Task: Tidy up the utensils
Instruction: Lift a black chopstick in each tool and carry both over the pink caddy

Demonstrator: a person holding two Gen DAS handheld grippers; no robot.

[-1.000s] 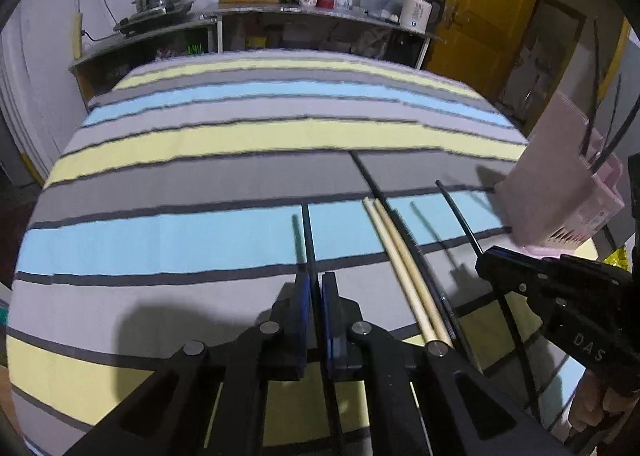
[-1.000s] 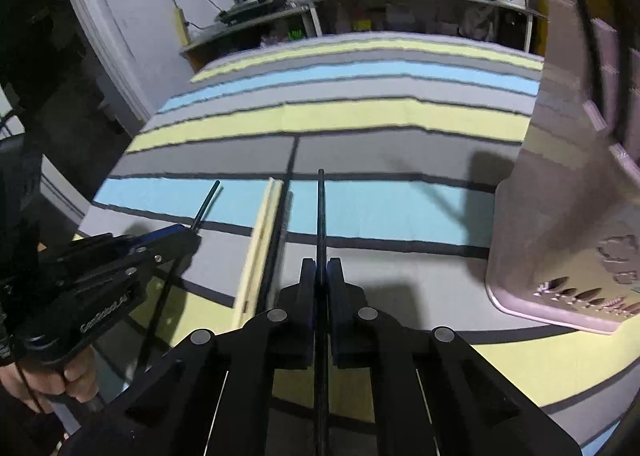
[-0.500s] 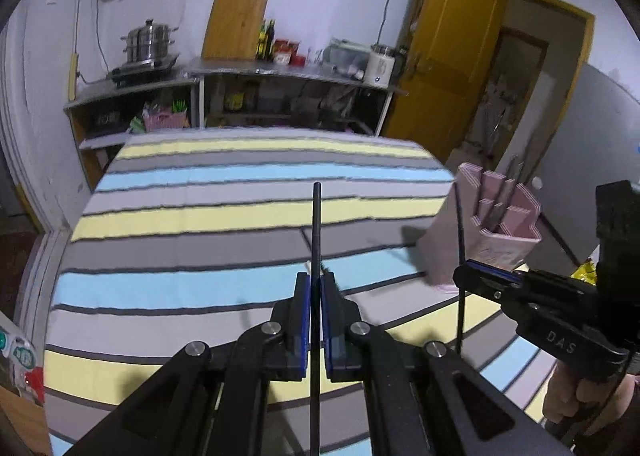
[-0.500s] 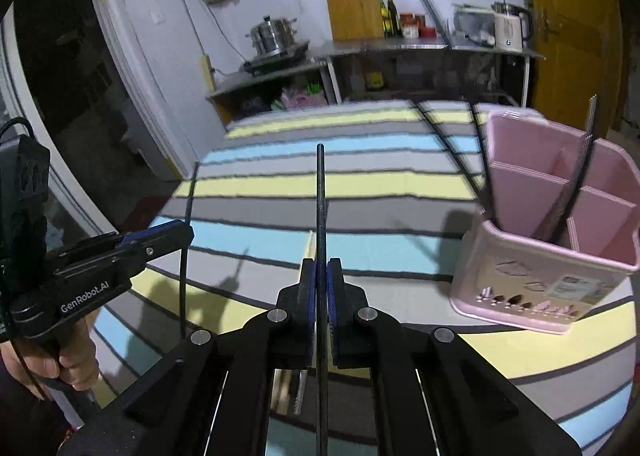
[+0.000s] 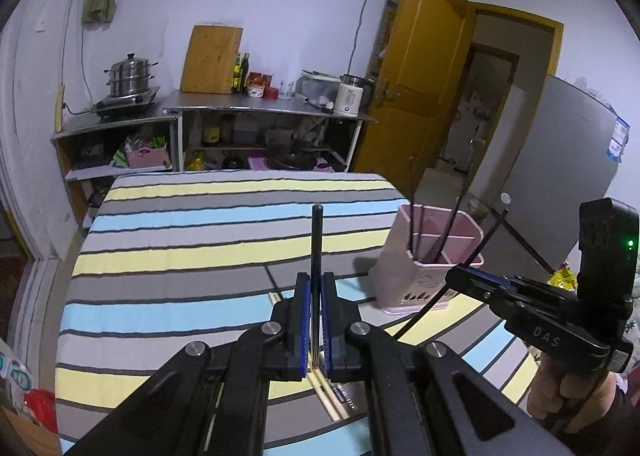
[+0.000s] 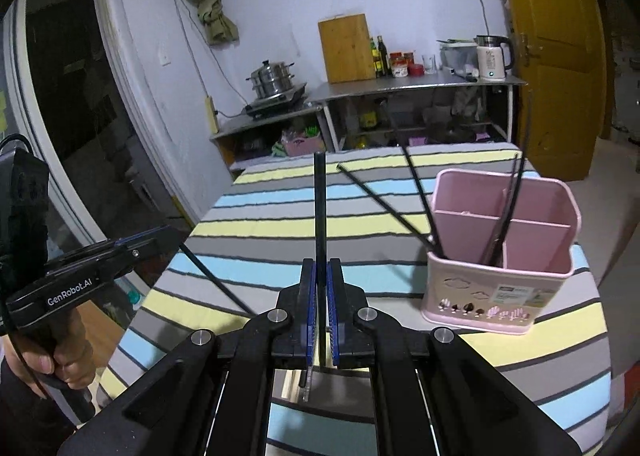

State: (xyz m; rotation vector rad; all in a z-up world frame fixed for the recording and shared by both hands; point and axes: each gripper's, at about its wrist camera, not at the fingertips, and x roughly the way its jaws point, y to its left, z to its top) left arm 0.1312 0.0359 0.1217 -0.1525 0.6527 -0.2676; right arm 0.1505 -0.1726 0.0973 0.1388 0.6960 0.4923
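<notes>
At the lower centre of the left wrist view, the left claw is clamped on a black chopstick that points up the frame. In the right wrist view, the right claw likewise grips its own black chopstick. The pink utensil holder stands on the striped worktop at right, with several black chopsticks leaning inside. Pale wooden chopsticks lie on the cloth beneath the left claw.

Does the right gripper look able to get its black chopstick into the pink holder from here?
Probably yes. The right gripper, shut on a black chopstick, has nothing between it and the pink holder, whose top is open, though chopsticks already lean in two compartments.
</notes>
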